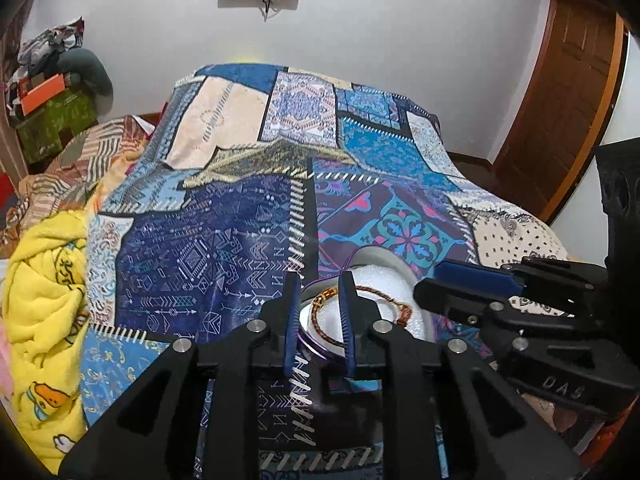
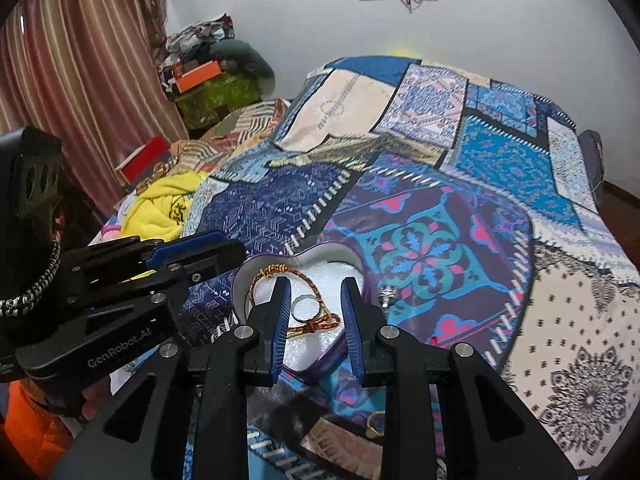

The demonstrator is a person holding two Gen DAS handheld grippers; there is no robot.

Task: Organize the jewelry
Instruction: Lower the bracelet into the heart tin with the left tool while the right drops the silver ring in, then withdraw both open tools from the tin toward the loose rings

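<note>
Yellow blanket [image 1: 44, 292] with a duck print lies bunched at the left edge of the bed, beside the blue patchwork bedspread [image 1: 208, 248] that covers the rest. On this bedspread stands a heart-shaped box [image 2: 338, 258] with a purple rim and white foam inside. The left gripper [image 1: 319, 312] hovers over the near left part of the box, its two blue-padded fingers apart with nothing between them. Inside the box, on the foam, lie a braided red and gold bracelet [image 2: 276, 274], a thin ring-shaped bangle [image 2: 302, 308] and a knotted red and yellow thread [image 2: 316, 325], all close together and partly overlapping. The right gripper [image 2: 316, 320] is above the front of the box, also open and empty. Just to the right of the box, a small silver piece [image 2: 387, 294] rests on the bedspread; what it is I cannot tell. Nearer to the camera, a gold ring [image 2: 375, 426] lies on the bedspread, partly hidden by the right gripper.
</note>
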